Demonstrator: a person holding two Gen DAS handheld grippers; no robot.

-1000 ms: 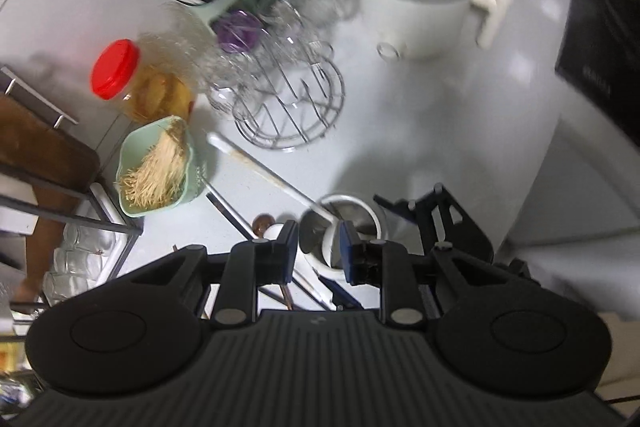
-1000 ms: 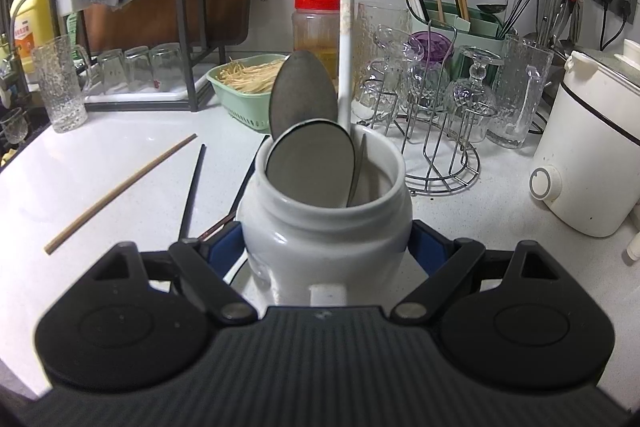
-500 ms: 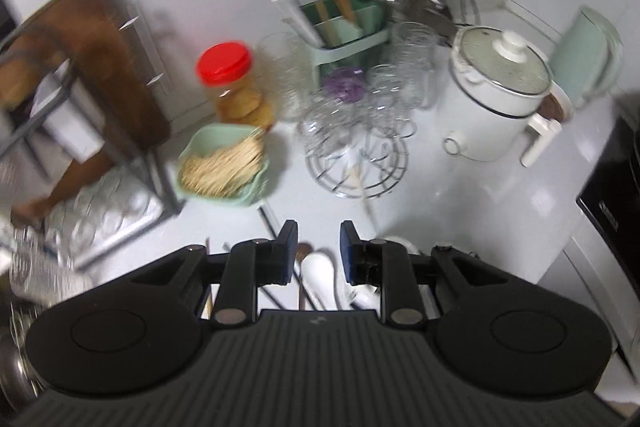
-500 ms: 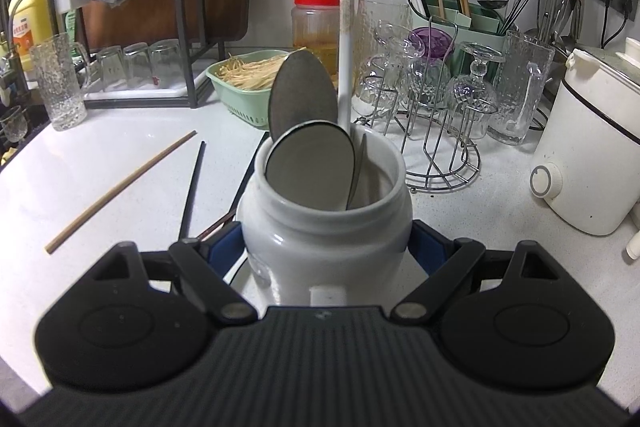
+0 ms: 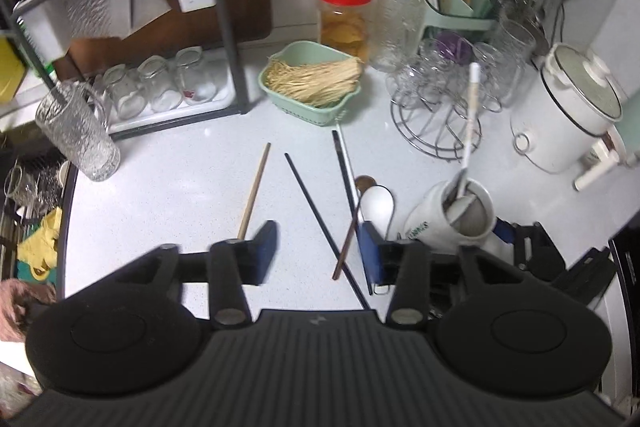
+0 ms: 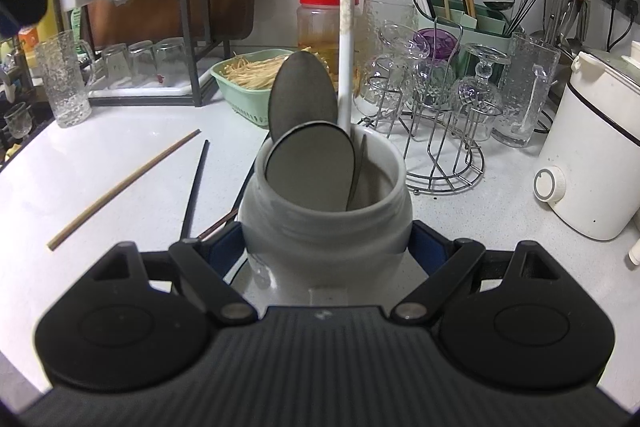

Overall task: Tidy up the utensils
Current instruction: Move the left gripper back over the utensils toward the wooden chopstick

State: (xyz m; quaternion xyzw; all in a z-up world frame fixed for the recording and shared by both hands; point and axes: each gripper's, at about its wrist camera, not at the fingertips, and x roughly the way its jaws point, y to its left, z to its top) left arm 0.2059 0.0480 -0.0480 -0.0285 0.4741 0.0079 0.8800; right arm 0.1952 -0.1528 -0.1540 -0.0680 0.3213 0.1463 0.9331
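The white jar (image 6: pixel 326 223) stands on the counter with my right gripper (image 6: pixel 326 247) shut on its sides. Two grey spoons (image 6: pixel 310 167) and a long white handle (image 6: pixel 346 27) stick up out of it. My left gripper (image 5: pixel 318 251) hovers over the loose utensils to the jar's (image 5: pixel 452 219) left, its jaws opening and holding nothing. Below it lie a black chopstick (image 5: pixel 312 203), a brown-handled spoon (image 5: pixel 348 239), a white spoon (image 5: pixel 376 203) and a wooden chopstick (image 5: pixel 254 187). The wooden chopstick (image 6: pixel 124 187) and black chopstick (image 6: pixel 194 187) also show left of the jar.
Behind stand a green basket of thin sticks (image 5: pixel 312 87), a red-lidded jar (image 5: pixel 344 15), a wire rack of glasses (image 5: pixel 444 99) and a green utensil holder (image 5: pixel 452 7). A white cooker (image 5: pixel 568 115) is at the right; a dish rack (image 5: pixel 168 95) and glass mug (image 5: pixel 78 131) at the left.
My left gripper let go of the white handle, which now stands in the jar, then swung left over the loose utensils, rolled, and widened its jaws. The right gripper and jar stayed still.
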